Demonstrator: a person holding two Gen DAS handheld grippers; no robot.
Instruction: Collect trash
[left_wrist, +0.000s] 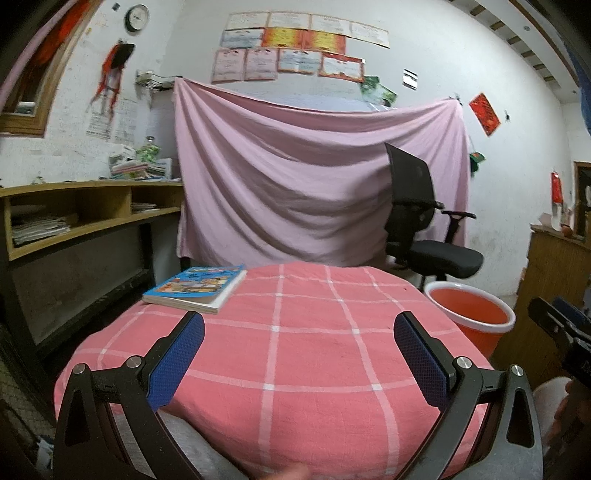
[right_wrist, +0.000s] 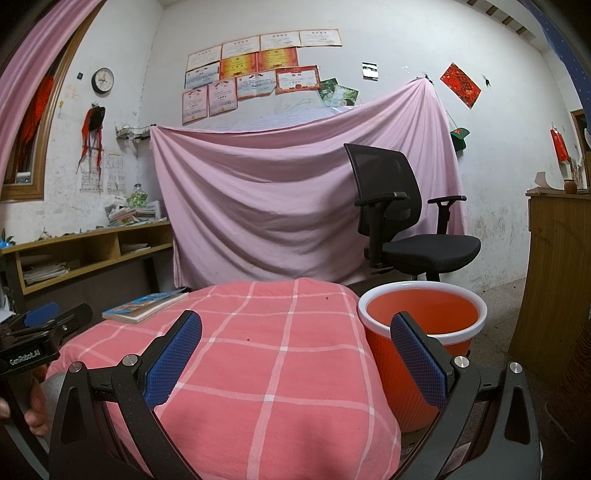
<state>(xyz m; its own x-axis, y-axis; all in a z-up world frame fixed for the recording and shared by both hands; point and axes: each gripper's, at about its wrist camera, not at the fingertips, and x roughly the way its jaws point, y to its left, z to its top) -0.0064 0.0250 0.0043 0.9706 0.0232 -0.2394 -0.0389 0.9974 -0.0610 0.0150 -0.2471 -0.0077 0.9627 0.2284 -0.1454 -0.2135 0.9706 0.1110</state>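
Left gripper (left_wrist: 299, 332): jaws wide apart, nothing between them, hovering over the pink checked cloth (left_wrist: 295, 369) that covers the table. Right gripper (right_wrist: 295, 332): same, spread wide and holding nothing; its right finger (right_wrist: 419, 363) sits in front of the orange bin (right_wrist: 421, 314). I see the bin on the floor just beside the table's right edge, white rim, nothing visible inside it from either wrist view. I can't spot any trash on the cloth, only a few tiny dark specks. A book (left_wrist: 195, 288) lies flat at the far left corner of the table. A black office chair (right_wrist: 406, 229) stands behind the bin, in front of a pink sheet (right_wrist: 277, 203) hung on the wall. Wooden shelf unit (left_wrist: 74, 214) on the left.
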